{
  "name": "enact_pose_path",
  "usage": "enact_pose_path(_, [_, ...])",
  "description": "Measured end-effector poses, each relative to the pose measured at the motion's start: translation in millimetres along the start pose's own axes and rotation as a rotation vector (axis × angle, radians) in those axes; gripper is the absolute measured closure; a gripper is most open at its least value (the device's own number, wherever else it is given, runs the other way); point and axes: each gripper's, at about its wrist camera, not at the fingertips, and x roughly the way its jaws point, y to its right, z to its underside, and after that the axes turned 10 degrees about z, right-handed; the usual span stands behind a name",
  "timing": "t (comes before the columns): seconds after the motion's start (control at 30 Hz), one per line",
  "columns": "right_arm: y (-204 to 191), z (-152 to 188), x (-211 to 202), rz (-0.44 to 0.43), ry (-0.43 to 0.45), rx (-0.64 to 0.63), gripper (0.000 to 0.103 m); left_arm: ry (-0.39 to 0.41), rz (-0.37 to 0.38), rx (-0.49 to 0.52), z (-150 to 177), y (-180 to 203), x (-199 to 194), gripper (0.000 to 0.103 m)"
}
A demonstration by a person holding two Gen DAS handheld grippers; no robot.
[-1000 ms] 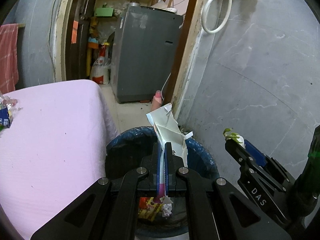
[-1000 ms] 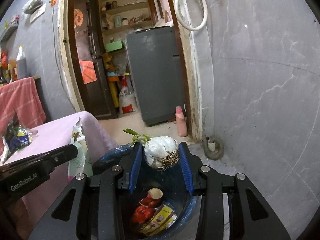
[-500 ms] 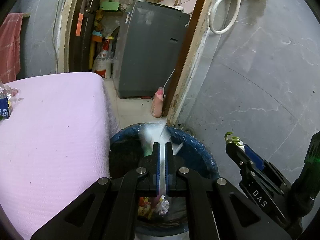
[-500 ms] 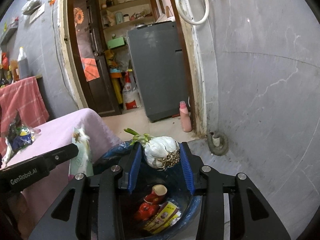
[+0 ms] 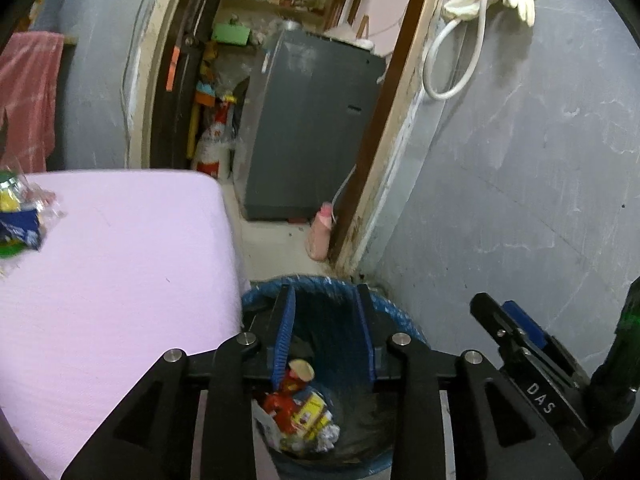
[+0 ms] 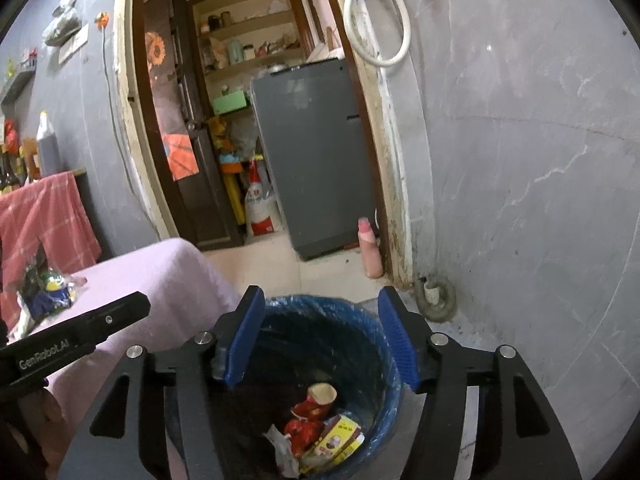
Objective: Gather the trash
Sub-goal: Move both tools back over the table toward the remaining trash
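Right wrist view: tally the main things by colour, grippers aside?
Blue: 1, the bin
Grey: 1, the appliance in the doorway
Pink: 2, the table cloth and the bottle on the floor
Red: 1, the cloth hanging at left
White: 1, the hose on the wall
Total: 6

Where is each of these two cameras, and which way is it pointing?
Left wrist: on the left gripper, open, looking down into the blue bin; right gripper at right.
Right wrist: on the right gripper, open, over the bin; left gripper's finger at left.
Shared: bin, pink-covered table, grey appliance, pink bottle.
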Motion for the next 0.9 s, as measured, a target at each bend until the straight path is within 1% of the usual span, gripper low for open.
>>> enact_pose_path(0.03, [-1.0,-1.7,-2.9,0.003,0.012,-0.003,0.043,0.008,-0.003,0.004,-0.9,0.2,-2.6,0.073])
enact_pose_path(0.1, [-3.4,-5.7,-9.0,0.004,0.034,-0.002,0.035,0.036,-0.014,0.009,-4.2,-0.4,-11.8,0.065])
enact_pose_path(0.17, [-6.4,-9.8,-14.8,0.004,0.056,-0.004,0.032,0.060,-0.029,0.014,-7.9,-1.9,-19.4,0.059])
enact_pose_path(0.2, [-8.0,-11.5,-17.7,0.005,0.066,-0.006,0.030,0.071,-0.040,0.017,-9.9,-3.0,-24.1,0.055])
enact_pose_path(0.23, [-9.2,-13.7,-20.2,0.003,0.075,-0.006,0.026,0.079,-0.049,0.020,-11.7,-4.1,-28.1,0.051])
enact_pose_path(0.3, [-11.9,-16.6,-25.2,0.000,0.092,-0.008,0.021,0.099,-0.072,0.021,-14.2,-7.6,-37.3,0.040])
enact_pose_path(0.33, [-14.6,-18.4,-28.6,-0.002,0.104,-0.012,0.019,0.110,-0.084,0.022,-15.3,-10.0,-42.5,0.036])
enact_pose_path(0.4, [-20.2,-21.2,-33.4,-0.008,0.119,-0.017,0.012,0.128,-0.111,0.021,-17.6,-15.0,-52.9,0.017])
enact_pose_path(0.43, [-22.8,-22.6,-35.3,-0.013,0.125,-0.017,0.009,0.141,-0.128,0.019,-18.8,-17.9,-58.8,0.013])
enact_pose_path(0.47, [-24.7,-23.7,-36.9,-0.020,0.132,-0.016,0.002,0.150,-0.137,0.018,-19.4,-19.7,-62.2,0.009])
enact_pose_path(0.5, [-28.0,-24.4,-39.7,-0.028,0.141,-0.013,0.000,0.162,-0.146,0.019,-18.9,-23.1,-69.3,0.008])
enact_pose_path(0.73, [-51.1,-27.0,-56.4,-0.077,0.164,-0.012,0.000,0.189,-0.202,0.034,-19.1,-39.9,-104.0,0.006])
enact_pose_path(0.9, [-74.9,-28.7,-67.0,-0.125,0.159,-0.021,0.000,0.201,-0.241,0.049,-15.5,-51.1,-131.0,0.006])
